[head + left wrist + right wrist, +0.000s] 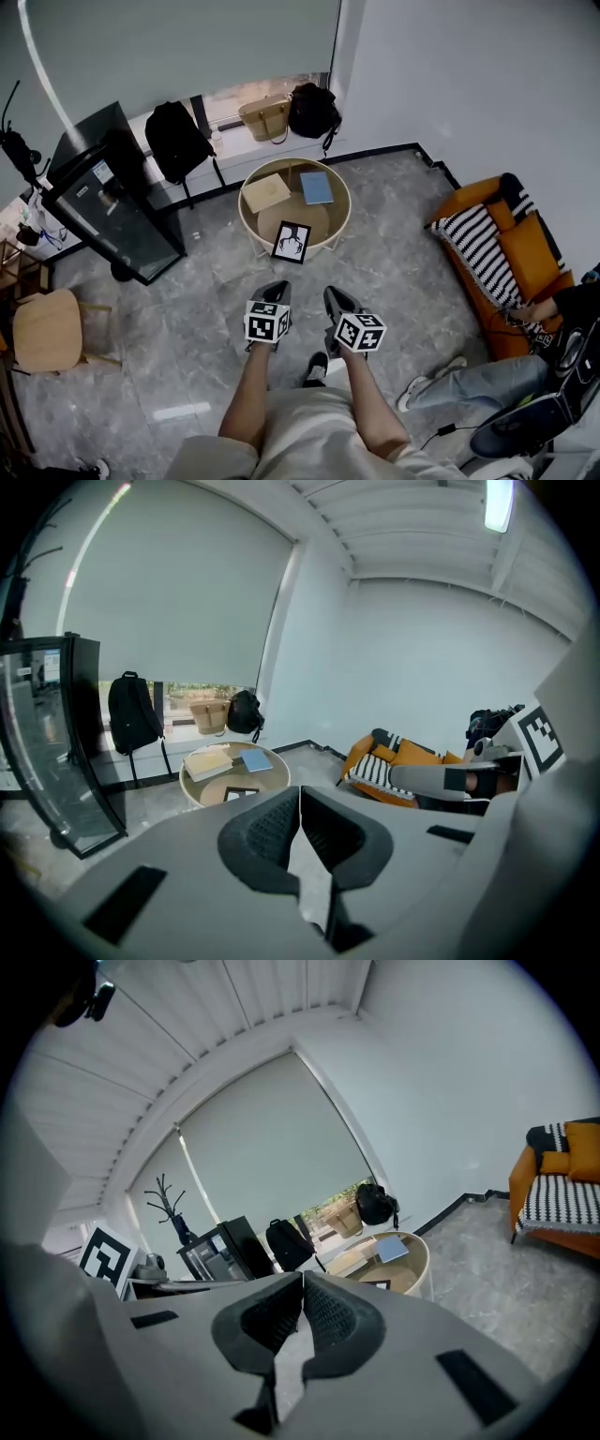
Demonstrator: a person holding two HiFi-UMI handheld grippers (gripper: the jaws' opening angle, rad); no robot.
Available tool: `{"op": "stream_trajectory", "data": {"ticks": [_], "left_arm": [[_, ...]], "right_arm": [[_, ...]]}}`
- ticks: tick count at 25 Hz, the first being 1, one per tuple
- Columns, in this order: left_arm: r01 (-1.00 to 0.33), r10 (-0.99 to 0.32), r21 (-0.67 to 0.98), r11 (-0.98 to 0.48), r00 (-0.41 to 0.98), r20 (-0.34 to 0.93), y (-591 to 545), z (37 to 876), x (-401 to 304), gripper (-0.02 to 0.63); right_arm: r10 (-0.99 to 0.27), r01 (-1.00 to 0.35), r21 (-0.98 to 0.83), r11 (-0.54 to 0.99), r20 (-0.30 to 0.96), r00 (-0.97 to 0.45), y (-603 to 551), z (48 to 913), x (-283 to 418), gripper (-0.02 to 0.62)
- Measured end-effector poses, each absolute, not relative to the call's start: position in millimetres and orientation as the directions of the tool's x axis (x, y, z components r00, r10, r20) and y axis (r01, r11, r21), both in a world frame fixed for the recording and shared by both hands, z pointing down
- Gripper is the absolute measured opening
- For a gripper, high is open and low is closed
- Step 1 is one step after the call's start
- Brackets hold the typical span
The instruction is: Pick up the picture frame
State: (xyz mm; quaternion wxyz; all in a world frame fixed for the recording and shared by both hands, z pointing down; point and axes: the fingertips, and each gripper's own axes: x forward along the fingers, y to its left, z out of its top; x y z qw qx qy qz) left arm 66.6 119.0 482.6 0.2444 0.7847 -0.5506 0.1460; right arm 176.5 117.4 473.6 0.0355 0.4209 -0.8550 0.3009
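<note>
Altogether, one picture frame point(292, 241) and two books point(265, 192) occupy one round table point(348, 208).

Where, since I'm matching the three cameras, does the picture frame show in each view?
Head view: picture frame at centre, at the round table's near rim.
Left gripper view: left of centre, just below mid-height.
Right gripper view: right of centre, below mid-height.
Shared landmark: blue book on that table.
</note>
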Motion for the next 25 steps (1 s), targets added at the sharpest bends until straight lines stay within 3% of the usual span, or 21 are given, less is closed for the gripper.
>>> {"op": "stream_trajectory", "data": {"ticks": [6,16,25], "left_arm": [[-0.961,-0.822,0.214,-0.173,0.26,0.507,109.0,486.8,70.6,0.023],[-0.977,-0.828,0.212,0.014,0.107,0.55,129.0,496.9,20.0,0.023],[-0.96,-0.8,0.28,0.016,0.156,0.58,60.5,530.9,1.7,0.023]], "right_arm": [[-0.641,-0.693,-0.521,0.498,0.316,-0.699,87.6,486.0,182.0,0.035],[-0.534,-0.627,-0.578,0.523,0.351,-0.769,66.7,510.5,142.6,0.035],[-0.528,-0.673,-0.567,0.475,0.427,-0.734,6.8,540.9,136.2,0.035]]}}
